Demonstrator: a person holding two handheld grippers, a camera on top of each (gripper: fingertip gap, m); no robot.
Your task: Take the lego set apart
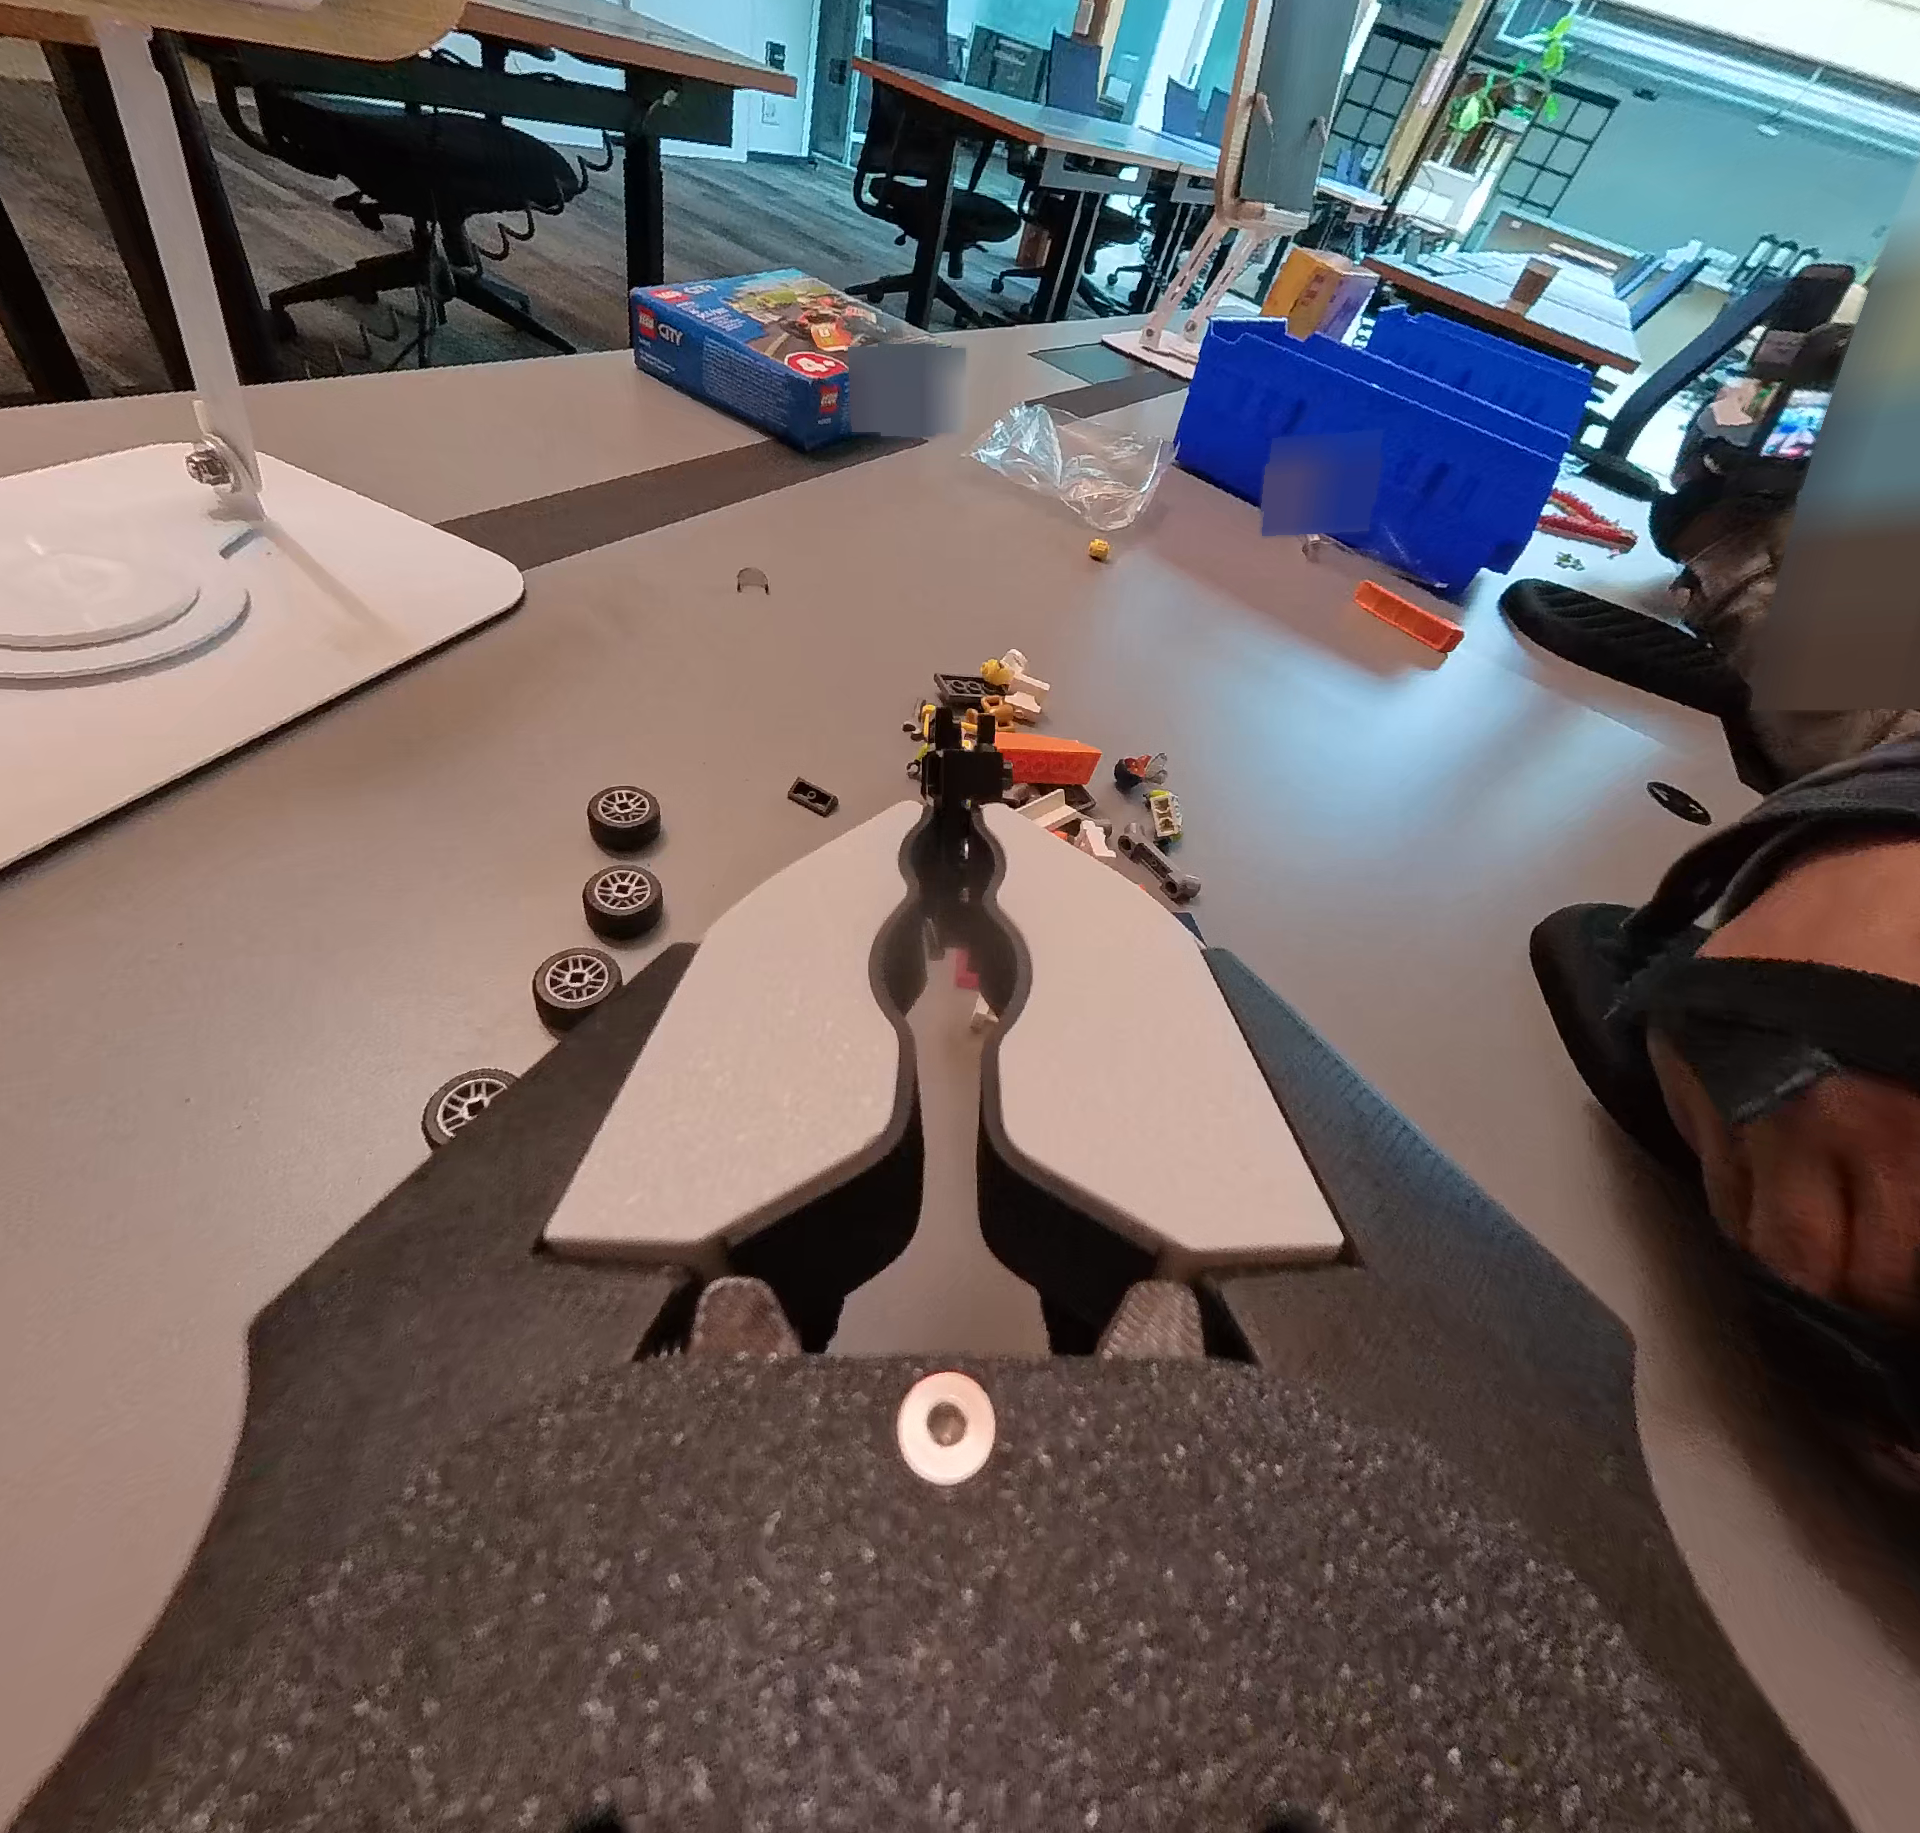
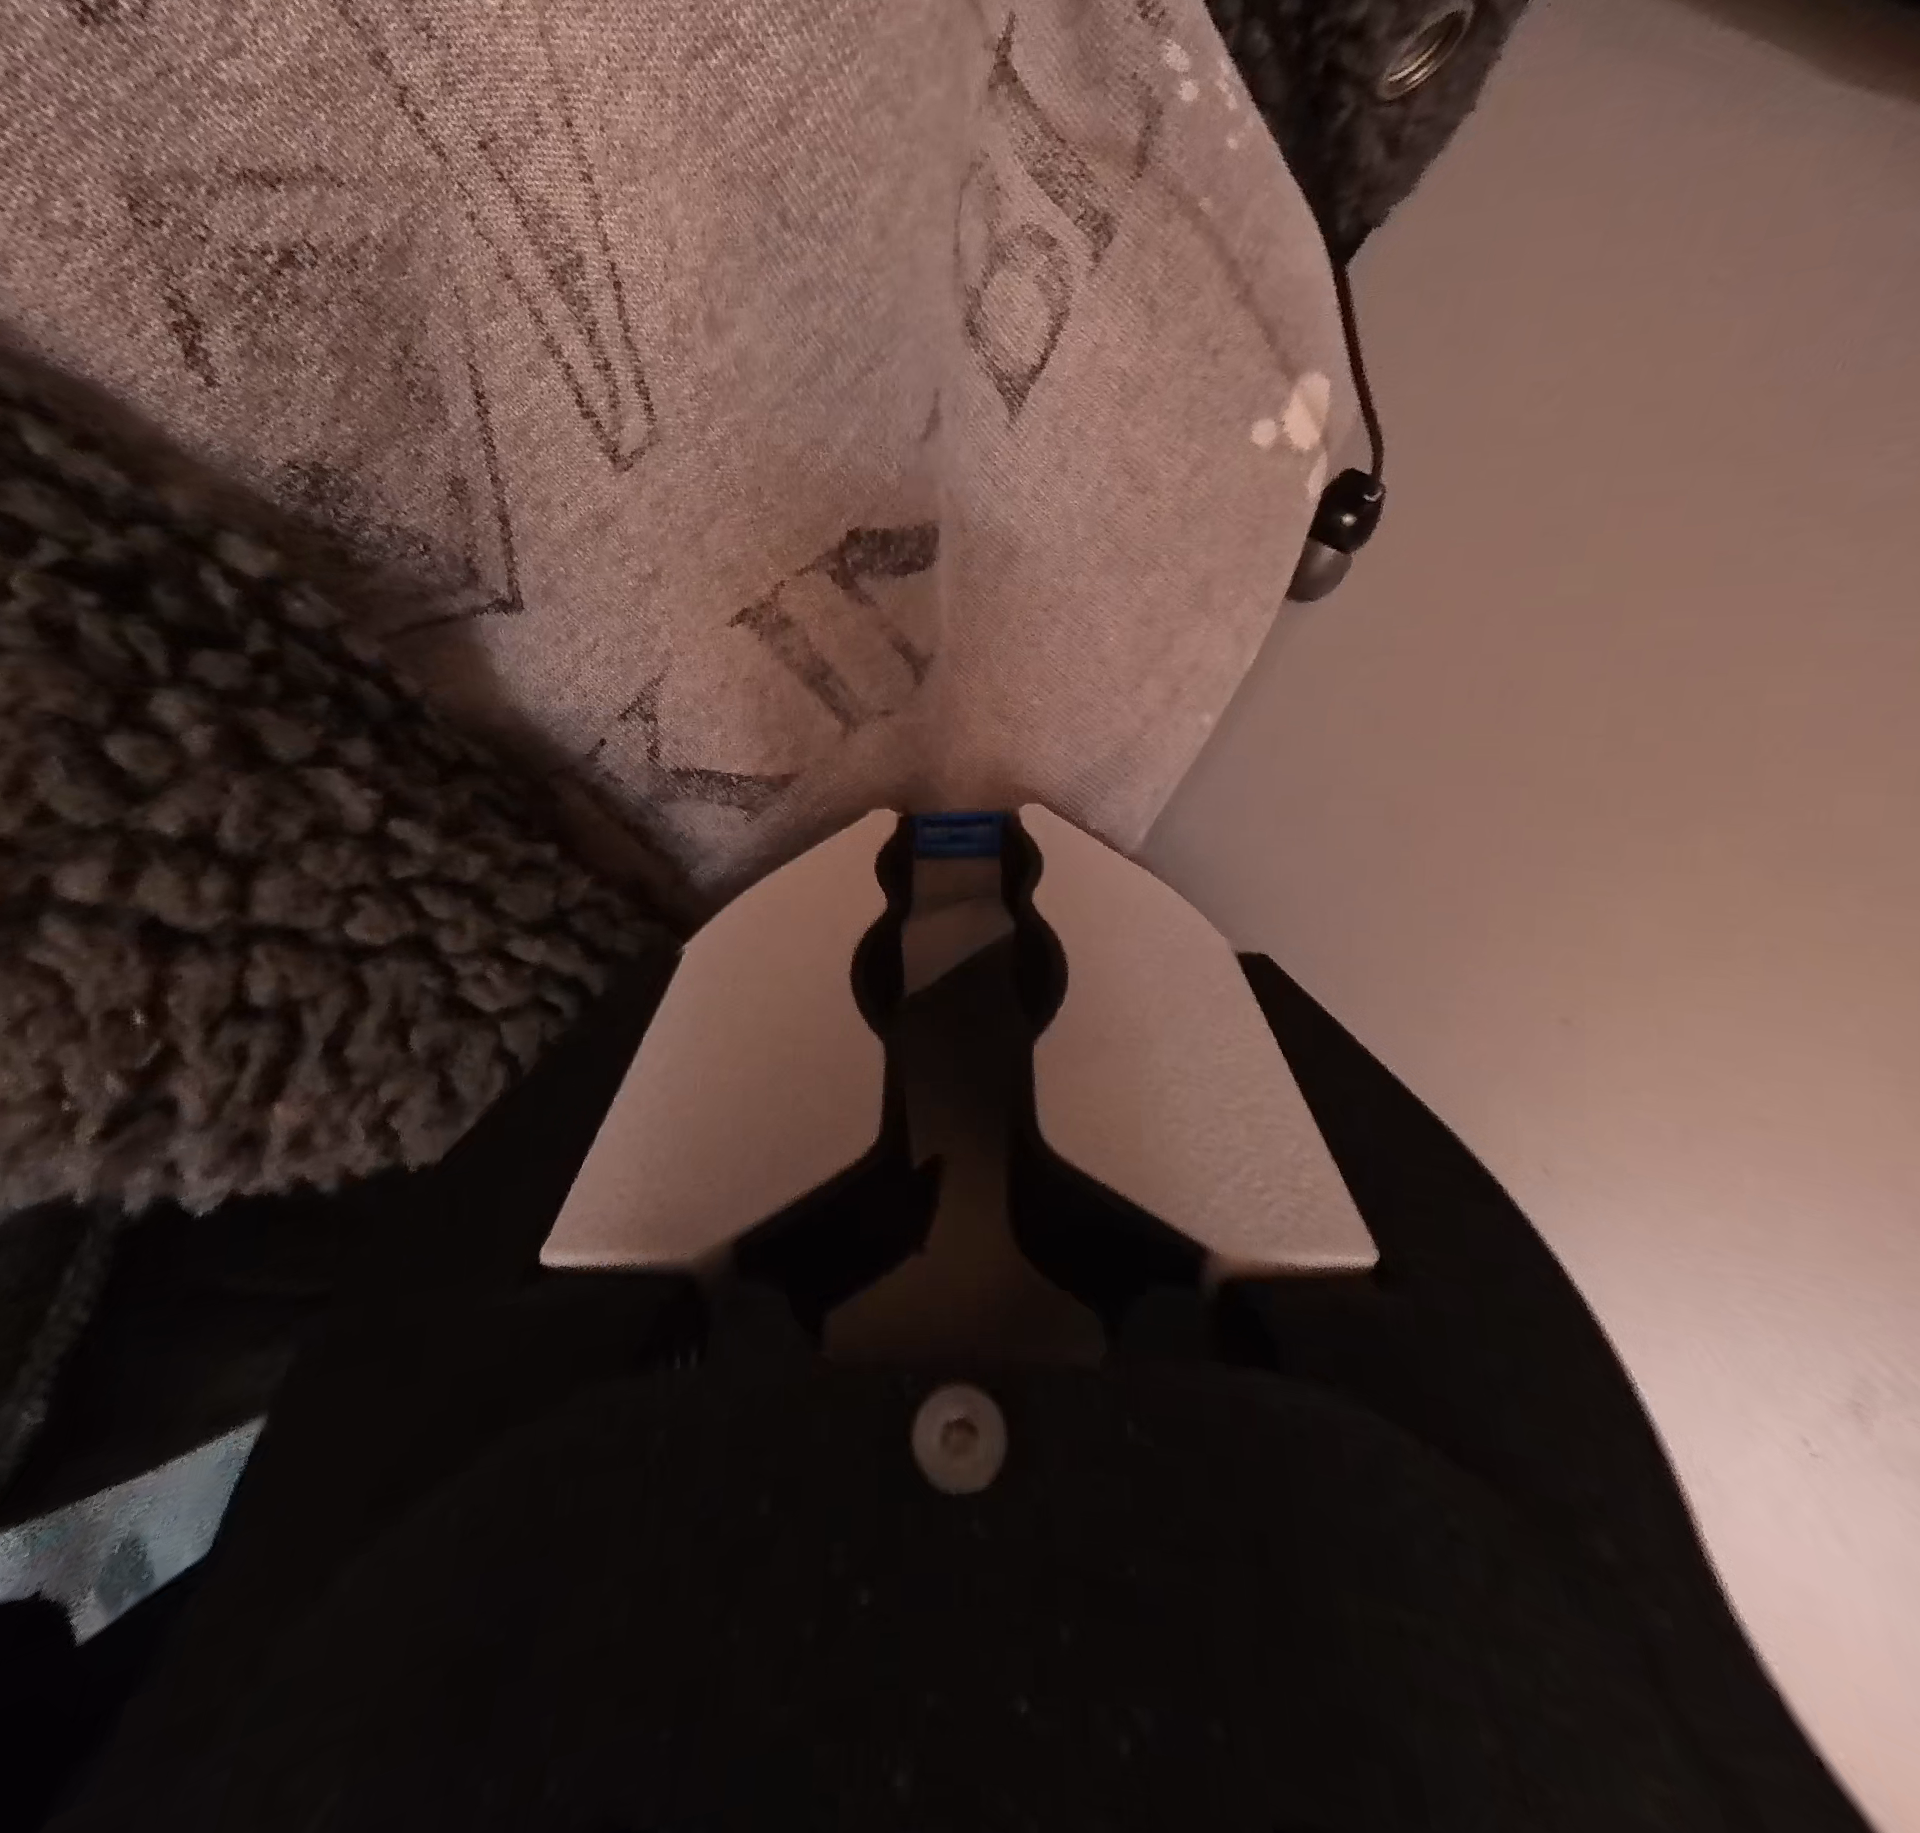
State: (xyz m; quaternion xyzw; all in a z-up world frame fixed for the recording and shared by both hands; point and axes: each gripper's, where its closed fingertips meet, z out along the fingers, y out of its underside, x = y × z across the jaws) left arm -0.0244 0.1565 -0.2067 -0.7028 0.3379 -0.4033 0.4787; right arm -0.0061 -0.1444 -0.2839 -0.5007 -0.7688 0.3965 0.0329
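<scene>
My left gripper (image 1: 961,809) is shut on a small black lego piece (image 1: 964,767) and holds it above the grey table (image 1: 1351,807). Just beyond it lies a pile of loose lego parts (image 1: 1049,755), among them an orange brick and minifigure bits. Several black wheels (image 1: 621,817) lie in a row to the left. My right gripper (image 2: 958,829) is shut on a small blue lego piece (image 2: 957,835), pressed close to a person's printed shirt (image 2: 727,329), which fills that view.
A blue lego box (image 1: 774,355), a clear plastic bag (image 1: 1070,458), a blue bin (image 1: 1382,433) and an orange piece (image 1: 1408,614) lie at the back. A white stand base (image 1: 208,588) is at left. A person's strapped hand (image 1: 1766,1139) is at right. About 30 cm separates my left fingertips from my right.
</scene>
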